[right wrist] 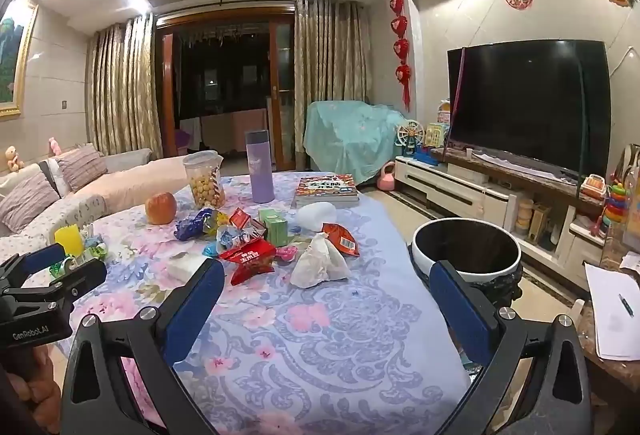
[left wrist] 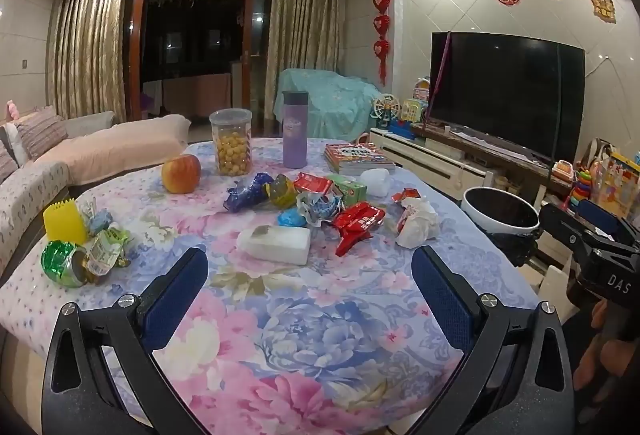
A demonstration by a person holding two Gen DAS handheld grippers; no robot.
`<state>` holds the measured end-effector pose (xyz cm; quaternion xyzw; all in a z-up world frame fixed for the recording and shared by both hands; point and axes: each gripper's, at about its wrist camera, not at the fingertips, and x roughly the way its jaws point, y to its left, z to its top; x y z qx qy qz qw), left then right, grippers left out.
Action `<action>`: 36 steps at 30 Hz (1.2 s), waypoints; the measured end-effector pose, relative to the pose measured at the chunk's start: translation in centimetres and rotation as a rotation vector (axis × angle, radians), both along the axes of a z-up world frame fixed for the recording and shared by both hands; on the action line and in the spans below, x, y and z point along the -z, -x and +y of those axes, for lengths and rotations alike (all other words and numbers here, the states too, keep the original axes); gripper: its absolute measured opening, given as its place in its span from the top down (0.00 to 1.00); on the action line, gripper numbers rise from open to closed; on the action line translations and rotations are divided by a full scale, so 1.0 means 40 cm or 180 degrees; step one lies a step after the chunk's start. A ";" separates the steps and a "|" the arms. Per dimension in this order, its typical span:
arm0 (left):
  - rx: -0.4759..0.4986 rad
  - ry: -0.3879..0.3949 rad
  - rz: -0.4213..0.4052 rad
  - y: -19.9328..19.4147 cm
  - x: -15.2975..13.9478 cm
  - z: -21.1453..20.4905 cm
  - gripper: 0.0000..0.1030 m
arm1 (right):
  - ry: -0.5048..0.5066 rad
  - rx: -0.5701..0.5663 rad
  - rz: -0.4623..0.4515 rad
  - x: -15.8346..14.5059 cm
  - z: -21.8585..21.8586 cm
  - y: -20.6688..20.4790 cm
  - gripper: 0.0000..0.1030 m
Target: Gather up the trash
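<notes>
Both of my grippers, the left gripper (left wrist: 310,287) and the right gripper (right wrist: 328,301), are hanging spread wide and empty over the floral tablecloth (left wrist: 304,335). Crumpled trash is lying mid-table: a red foil wrapper (left wrist: 357,223), a white crumpled tissue (right wrist: 320,267), a blue foil wrapper (left wrist: 246,193), a green carton (right wrist: 274,227). The white-rimmed black bin (right wrist: 466,249) is standing just beside the table's right edge.
</notes>
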<state>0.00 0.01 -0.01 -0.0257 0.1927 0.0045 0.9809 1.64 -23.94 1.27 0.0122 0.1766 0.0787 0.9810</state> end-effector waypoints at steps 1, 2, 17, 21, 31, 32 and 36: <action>-0.0017 -0.0006 0.0013 -0.001 0.000 -0.004 0.00 | 0.0001 -0.0001 0.0000 0.000 0.000 0.000 0.00; -0.0020 -0.0007 0.0022 -0.002 -0.002 -0.004 0.00 | 0.0000 -0.0002 0.0000 0.001 0.000 0.000 0.00; -0.0010 0.0002 0.0008 -0.004 0.001 0.007 0.00 | -0.0008 -0.0004 0.0000 0.000 0.003 -0.001 0.00; -0.0006 -0.0006 0.0015 0.000 0.000 -0.002 0.00 | -0.0011 -0.0007 0.0000 0.001 0.003 -0.001 0.00; -0.0006 -0.0008 0.0017 0.016 0.001 -0.021 0.00 | -0.0013 -0.0006 0.0003 0.001 0.008 -0.004 0.00; -0.0005 -0.0007 0.0020 0.017 0.002 -0.023 0.00 | -0.0008 -0.0003 0.0003 0.001 0.008 -0.004 0.00; -0.0009 -0.0012 0.0024 0.003 0.009 -0.022 0.00 | -0.0016 -0.0009 0.0007 0.001 0.005 -0.003 0.00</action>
